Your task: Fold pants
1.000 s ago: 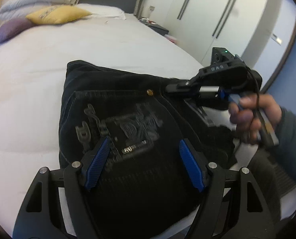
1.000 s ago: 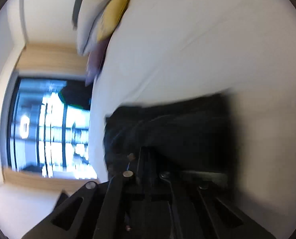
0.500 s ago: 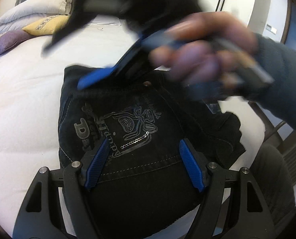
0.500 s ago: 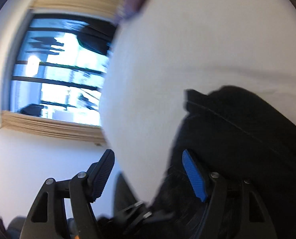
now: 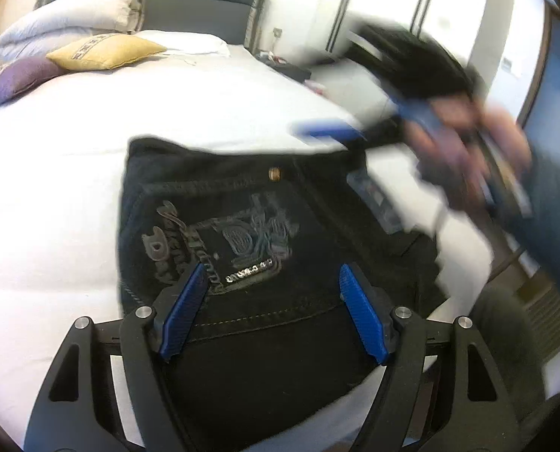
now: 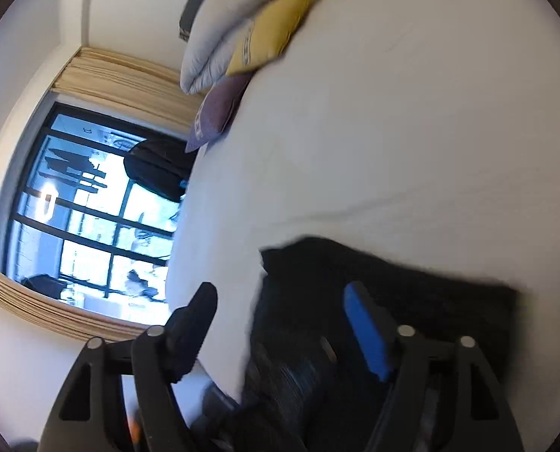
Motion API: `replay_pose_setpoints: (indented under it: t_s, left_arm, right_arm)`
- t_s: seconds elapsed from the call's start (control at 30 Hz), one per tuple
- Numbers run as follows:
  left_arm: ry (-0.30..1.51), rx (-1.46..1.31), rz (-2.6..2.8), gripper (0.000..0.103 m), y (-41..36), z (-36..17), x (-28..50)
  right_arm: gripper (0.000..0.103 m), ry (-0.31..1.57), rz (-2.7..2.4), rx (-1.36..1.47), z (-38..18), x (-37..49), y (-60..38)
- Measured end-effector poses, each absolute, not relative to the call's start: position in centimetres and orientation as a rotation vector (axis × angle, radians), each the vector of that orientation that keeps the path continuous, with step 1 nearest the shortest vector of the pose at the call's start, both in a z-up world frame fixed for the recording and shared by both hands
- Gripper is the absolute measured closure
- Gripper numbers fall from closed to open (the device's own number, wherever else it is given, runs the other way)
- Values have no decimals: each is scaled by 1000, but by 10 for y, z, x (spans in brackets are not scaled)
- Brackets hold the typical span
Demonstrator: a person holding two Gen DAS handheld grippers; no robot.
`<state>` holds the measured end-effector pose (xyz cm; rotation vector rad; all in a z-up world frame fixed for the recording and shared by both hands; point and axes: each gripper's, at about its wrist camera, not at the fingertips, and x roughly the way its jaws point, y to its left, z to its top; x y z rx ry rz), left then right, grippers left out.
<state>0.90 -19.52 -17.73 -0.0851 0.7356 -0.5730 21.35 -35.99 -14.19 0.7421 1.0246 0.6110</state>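
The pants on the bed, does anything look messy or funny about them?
A little. The black pants lie folded on the white bed, but their right side is rumpled and bunched near the bed's edge, not flat like the left side. Both grippers, left and right, are open and hold nothing.

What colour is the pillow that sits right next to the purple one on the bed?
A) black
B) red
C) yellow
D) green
C. The yellow pillow lies beside the purple pillow near the head of the white bed, beyond the dark folded pants.
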Motion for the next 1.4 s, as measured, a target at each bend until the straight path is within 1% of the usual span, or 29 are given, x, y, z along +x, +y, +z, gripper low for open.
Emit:
replay_pose_setpoints:
  t_s: [0.03, 0.07, 0.13, 0.2, 0.33, 0.43, 0.5, 0.63, 0.67, 0.7, 0.73, 0.8, 0.83, 0.87, 0.9, 0.93, 0.97, 1.0, 1.03, 1.13, 1.23, 1.4]
  left_arm:
    - [709, -106, -555, 31, -186, -165, 8]
    - [691, -118, -538, 31, -177, -156, 8]
    - [673, -150, -476, 20, -152, -143, 18]
    - [716, -203, -423, 16, -130, -144, 36]
    - [907, -282, -426, 16, -111, -169, 83]
    - [1026, -337, -482, 16, -110, -190, 104]
    - [1047, -353, -498, 16, -112, -196, 110]
    - [1090, -378, -540, 17, -120, -203, 118]
    - [1098, -371, -544, 18, -123, -202, 118]
    - [1104, -362, -552, 18, -128, -201, 117]
    - [1109, -353, -564, 25, -132, -202, 114]
    - [1127, -308, -554, 42, -138, -201, 112]
    - [1123, -268, -530, 47, -141, -200, 111]
    - [1121, -258, -523, 50, -141, -199, 110]
    - [1121, -257, -515, 55, -143, -198, 110]
    - [1119, -252, -507, 63, -143, -195, 109]
    - [1112, -248, -509, 67, -144, -193, 109]
    - [1102, -245, -512, 75, -146, -188, 108]
    - [1089, -241, -512, 80, -148, -182, 107]
    - [1054, -228, -517, 86, -151, -164, 106]
    - [1012, -204, -520, 86, -154, -144, 109]
    - [888, -121, -505, 86, -164, -99, 127]
  right_arm:
    - [19, 1006, 580, 716, -139, 193, -372]
    - [18, 983, 542, 696, -137, 174, -387]
    - [17, 977, 490, 700, -142, 148, -403]
    - [17, 1001, 481, 756, -156, 127, -419]
    - [17, 1056, 461, 853, -187, 120, -427]
    - [17, 1092, 508, 936, -202, 125, -431]
    - [17, 1131, 477, 919, -210, 132, -425]
    - [19, 1135, 529, 923, -211, 135, -419]
    - [22, 1140, 536, 896, -210, 138, -414]
    - [28, 1143, 535, 876, -207, 139, -409]
    - [33, 1148, 532, 850, -206, 138, -408]
    - [61, 1158, 510, 805, -208, 136, -406]
    - [63, 1165, 489, 781, -208, 136, -405]
    - [65, 1159, 479, 762, -207, 135, -404]
    - [68, 1151, 472, 737, -204, 134, -402]
    - [69, 1143, 460, 691, -199, 132, -398]
    - [72, 1132, 446, 623, -192, 131, -391]
    - [75, 1122, 437, 574, -187, 129, -386]
    - [76, 1111, 426, 524, -179, 128, -380]
    - [79, 1054, 430, 449, -155, 127, -368]
    - [79, 997, 436, 410, -129, 129, -362]
    - [79, 878, 439, 315, -82, 143, -356]
